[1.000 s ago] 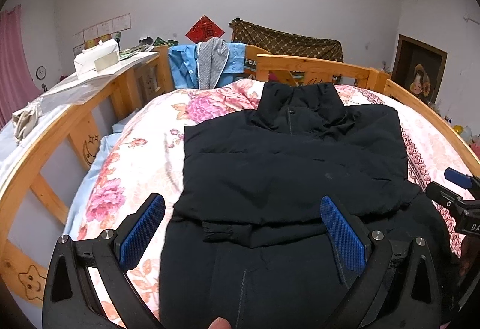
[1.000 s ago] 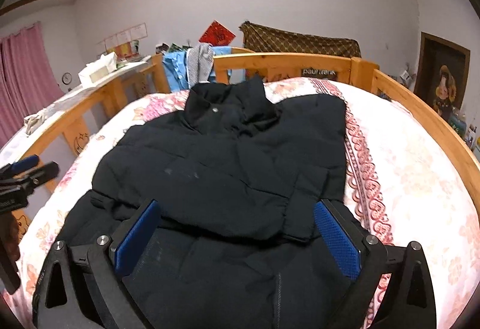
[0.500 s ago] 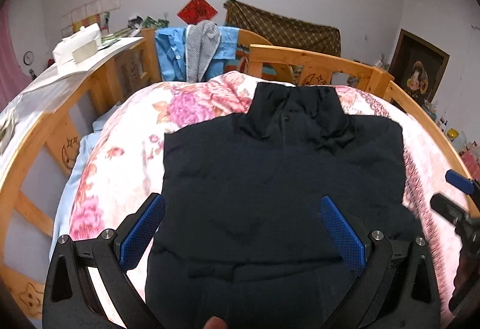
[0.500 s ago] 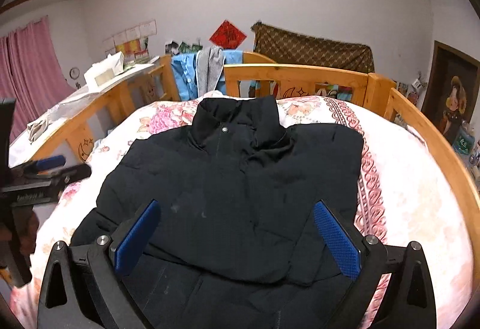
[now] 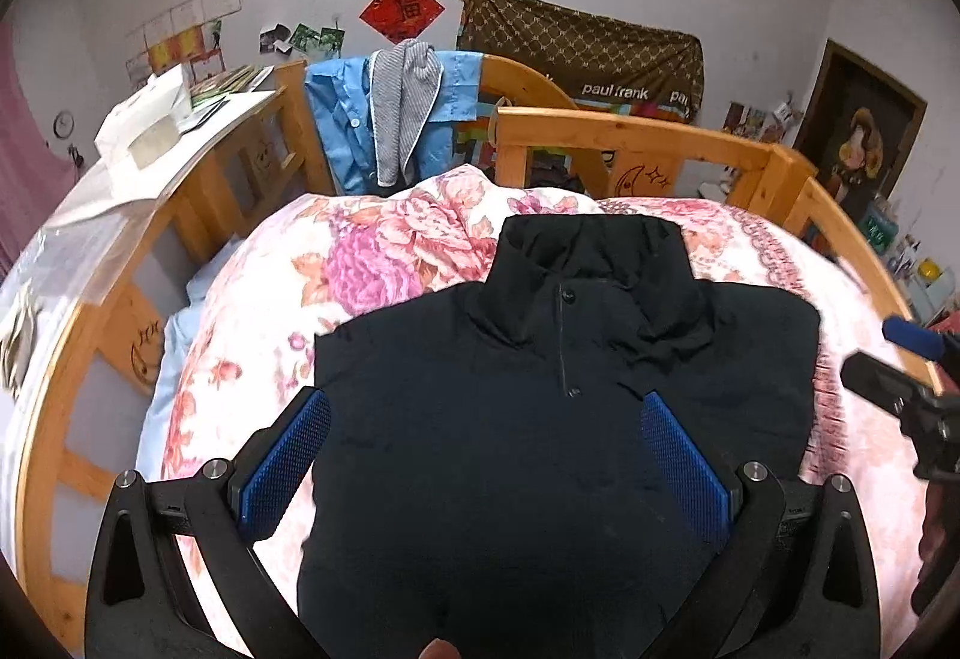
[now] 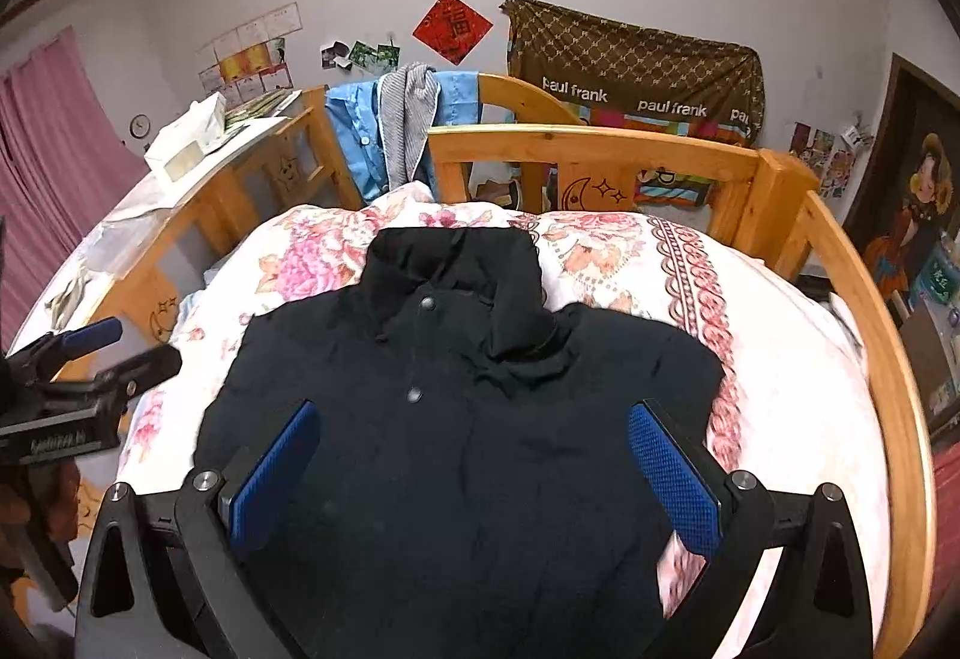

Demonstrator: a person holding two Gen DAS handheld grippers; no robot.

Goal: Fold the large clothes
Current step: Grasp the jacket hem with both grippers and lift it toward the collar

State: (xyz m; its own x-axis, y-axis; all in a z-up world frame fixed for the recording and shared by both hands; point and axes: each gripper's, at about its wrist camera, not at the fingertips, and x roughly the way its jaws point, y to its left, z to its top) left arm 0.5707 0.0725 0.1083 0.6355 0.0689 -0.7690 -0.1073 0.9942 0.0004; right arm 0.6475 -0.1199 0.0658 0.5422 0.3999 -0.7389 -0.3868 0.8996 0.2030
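Black padded jacket (image 5: 540,419) lies mid-quilt on my floral pink quilt (image 5: 384,251), collar toward the headboard edge; left gripper (image 5: 480,455) and right gripper (image 6: 474,461) spread, empty. I'd grab the hem corners evenly.

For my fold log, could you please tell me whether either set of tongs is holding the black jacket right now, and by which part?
Nothing is held. The left tongs and right tongs are both open above the black jacket, which lies on the floral quilt.

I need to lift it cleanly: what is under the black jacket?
The black jacket lies on a floral quilt, visible around its edges. Anything beneath the jacket's middle is hidden.
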